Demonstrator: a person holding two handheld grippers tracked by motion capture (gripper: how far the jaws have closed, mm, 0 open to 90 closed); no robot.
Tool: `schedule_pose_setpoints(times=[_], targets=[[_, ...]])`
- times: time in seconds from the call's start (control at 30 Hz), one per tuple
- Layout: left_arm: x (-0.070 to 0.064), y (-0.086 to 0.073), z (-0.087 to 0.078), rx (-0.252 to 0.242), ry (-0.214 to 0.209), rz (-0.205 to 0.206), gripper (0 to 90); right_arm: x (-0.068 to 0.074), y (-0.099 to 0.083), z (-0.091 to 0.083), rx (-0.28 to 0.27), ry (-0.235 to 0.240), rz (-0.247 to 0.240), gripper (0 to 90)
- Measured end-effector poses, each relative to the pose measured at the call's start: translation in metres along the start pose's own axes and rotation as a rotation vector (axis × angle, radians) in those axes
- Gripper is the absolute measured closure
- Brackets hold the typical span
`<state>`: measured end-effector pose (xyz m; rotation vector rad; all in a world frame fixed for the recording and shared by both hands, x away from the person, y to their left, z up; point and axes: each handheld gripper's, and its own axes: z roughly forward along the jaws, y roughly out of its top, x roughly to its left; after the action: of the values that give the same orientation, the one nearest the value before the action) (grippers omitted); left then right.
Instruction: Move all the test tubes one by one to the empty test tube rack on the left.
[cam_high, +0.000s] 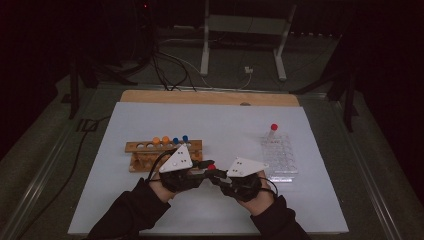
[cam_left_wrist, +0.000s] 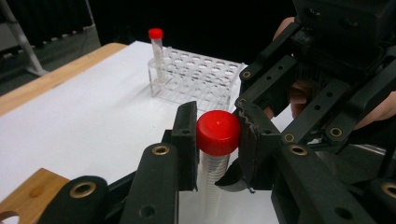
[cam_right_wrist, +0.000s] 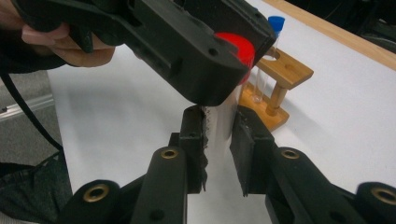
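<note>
I pinch the cap (cam_left_wrist: 218, 132) with my left gripper (cam_left_wrist: 215, 140), the tube (cam_right_wrist: 219, 122) with my right gripper (cam_right_wrist: 218, 140); uneven pull could drop it beside the rack (cam_high: 280, 155).

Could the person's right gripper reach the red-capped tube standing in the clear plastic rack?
Probably not just yet: the right gripper grips another red-capped clear tube, though open white table lies before the rack and its tube.

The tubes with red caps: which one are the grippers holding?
The red-capped tube between both grippers, left on its cap, right on its body. The other red one stands alone in the clear rack.
</note>
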<state>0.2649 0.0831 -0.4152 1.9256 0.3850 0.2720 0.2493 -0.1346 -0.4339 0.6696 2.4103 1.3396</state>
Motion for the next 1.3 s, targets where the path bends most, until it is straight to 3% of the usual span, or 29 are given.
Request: schedule_pose_setpoints(times=[0.17, 0.27, 0.57, 0.67, 0.73, 0.8, 0.9, 1.3], targets=[[0.005, 0.006, -0.013, -0.015, 0.035, 0.008, 71.7, -0.005, 0.000, -0.005, -0.026, -0.016, 0.024, 54.3], [0.013, 0.010, -0.026, -0.027, 0.077, 0.006, 71.7, -0.010, 0.002, -0.010, -0.052, -0.031, 0.040, 41.6], [0.036, 0.016, -0.065, -0.063, 0.206, -0.017, 71.7, -0.020, 0.004, -0.020, -0.077, -0.118, 0.100, 17.8], [0.042, 0.016, -0.074, -0.063, 0.250, -0.011, 71.7, -0.023, 0.005, -0.021, -0.081, -0.131, 0.120, 13.5], [0.047, 0.016, -0.081, -0.066, 0.278, -0.016, 71.7, -0.026, 0.004, -0.023, -0.080, -0.117, 0.130, 6.2], [0.052, 0.015, -0.086, -0.064, 0.302, -0.023, 71.7, -0.029, 0.003, -0.025, -0.088, -0.103, 0.125, 4.2], [0.059, 0.012, -0.093, -0.072, 0.333, -0.039, 71.7, -0.029, 0.003, -0.029, -0.089, -0.138, 0.096, 0.0], [0.081, 0.004, -0.120, -0.066, 0.461, -0.065, 71.7, -0.034, 0.006, -0.044, -0.165, -0.184, 0.085, 0.0]])
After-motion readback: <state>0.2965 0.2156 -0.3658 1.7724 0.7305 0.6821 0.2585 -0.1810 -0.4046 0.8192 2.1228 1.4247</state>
